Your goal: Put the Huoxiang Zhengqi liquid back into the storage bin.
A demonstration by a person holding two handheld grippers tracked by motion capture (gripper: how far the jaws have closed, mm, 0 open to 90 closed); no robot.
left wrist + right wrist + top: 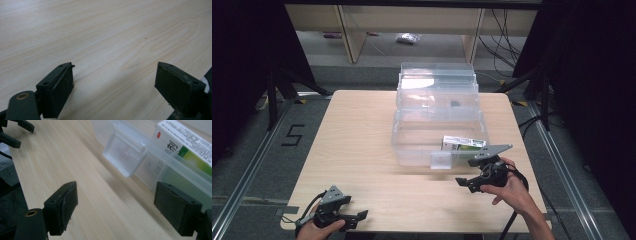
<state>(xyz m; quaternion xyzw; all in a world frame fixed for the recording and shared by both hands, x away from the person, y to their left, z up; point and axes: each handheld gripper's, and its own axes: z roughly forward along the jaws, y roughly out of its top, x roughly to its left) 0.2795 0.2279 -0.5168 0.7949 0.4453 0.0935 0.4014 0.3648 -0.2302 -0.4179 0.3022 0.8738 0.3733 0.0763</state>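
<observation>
Box-handling step, probably closing up: white-and-green carton point(463, 144) already lying inside the clear plastic storage box point(412, 145), near its front right corner, lid standing open behind. Right gripper point(472, 176) hovering just in front of the box's front latch tab point(124, 157), jaws spread wide, nothing between them, touching nothing. Next move likely calls for reaching back to the lid or onto that latch; hard to tell which from here. Left gripper point(352, 218) parked low at the near left edge of the wooden table point(357, 150), jaws also spread, empty.
</observation>
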